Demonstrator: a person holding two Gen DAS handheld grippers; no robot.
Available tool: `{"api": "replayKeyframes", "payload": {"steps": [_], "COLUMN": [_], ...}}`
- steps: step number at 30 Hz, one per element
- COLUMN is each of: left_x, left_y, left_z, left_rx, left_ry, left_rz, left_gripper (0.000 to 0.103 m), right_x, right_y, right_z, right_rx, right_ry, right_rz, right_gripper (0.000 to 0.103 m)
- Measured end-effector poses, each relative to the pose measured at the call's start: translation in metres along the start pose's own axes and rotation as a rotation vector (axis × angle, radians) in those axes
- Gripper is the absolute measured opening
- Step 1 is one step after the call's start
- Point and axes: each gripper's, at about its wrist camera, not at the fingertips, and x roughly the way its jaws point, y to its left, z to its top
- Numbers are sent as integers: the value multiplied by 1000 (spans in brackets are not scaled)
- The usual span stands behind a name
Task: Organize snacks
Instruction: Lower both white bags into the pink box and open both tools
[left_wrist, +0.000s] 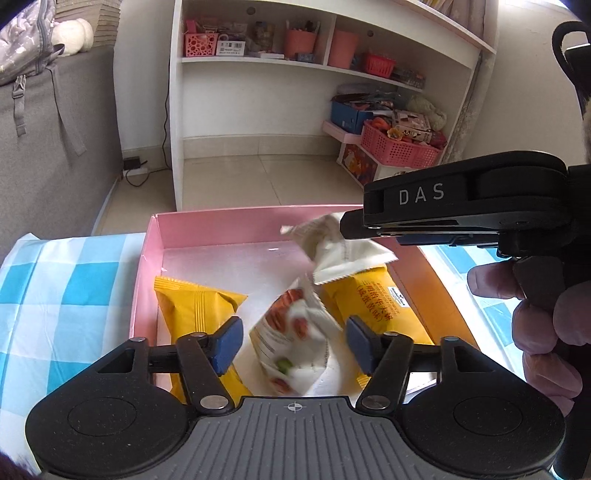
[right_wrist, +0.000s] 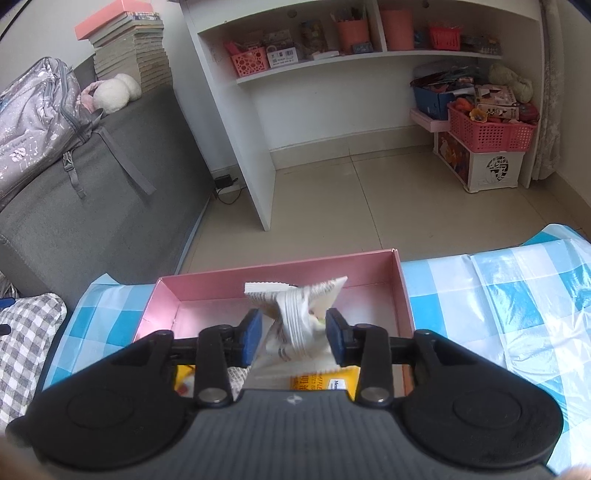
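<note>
An open pink box (left_wrist: 221, 218) (right_wrist: 295, 262) sits on a blue checked cloth. Two yellow snack packets (left_wrist: 192, 306) (left_wrist: 373, 306) lie inside it. My left gripper (left_wrist: 293, 345) hangs over the box, jaws apart. A white packet with red pictures (left_wrist: 291, 339) is blurred between the pads, with a gap on each side. My right gripper (right_wrist: 294, 338) (left_wrist: 351, 225) is over the box's right half. Its pads stand apart around a blurred cream packet (right_wrist: 295, 314) (left_wrist: 343, 251) without pressing it. A person's hand (left_wrist: 543, 325) holds the right gripper.
The blue checked cloth (left_wrist: 66, 295) (right_wrist: 498, 295) spreads to both sides of the box. Beyond is tiled floor (right_wrist: 369, 206), a white shelf unit (right_wrist: 251, 147) with pink baskets, and a grey sofa (right_wrist: 92, 206) on the left bearing a backpack and stacked books.
</note>
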Motion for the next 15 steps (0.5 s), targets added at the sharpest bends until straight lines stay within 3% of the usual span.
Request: {"api": "replayKeyframes", "payload": {"steps": [2, 7, 15], "left_x": [-4, -16, -46], "left_y": [-1, -3, -9], "left_z": [0, -5, -17], "left_rx": [-3, 9, 30], "left_ry": [0, 11, 17], "left_rz": [-9, -14, -17], "left_gripper": [77, 83, 89], "right_x": [-3, -20, -46], "right_y": [-1, -2, -12], "right_z": [1, -1, -10], "right_rx": [0, -14, -4], "right_ry": [-5, -14, -19], "right_rz": [-4, -18, -41], "right_gripper": [54, 68, 78]}}
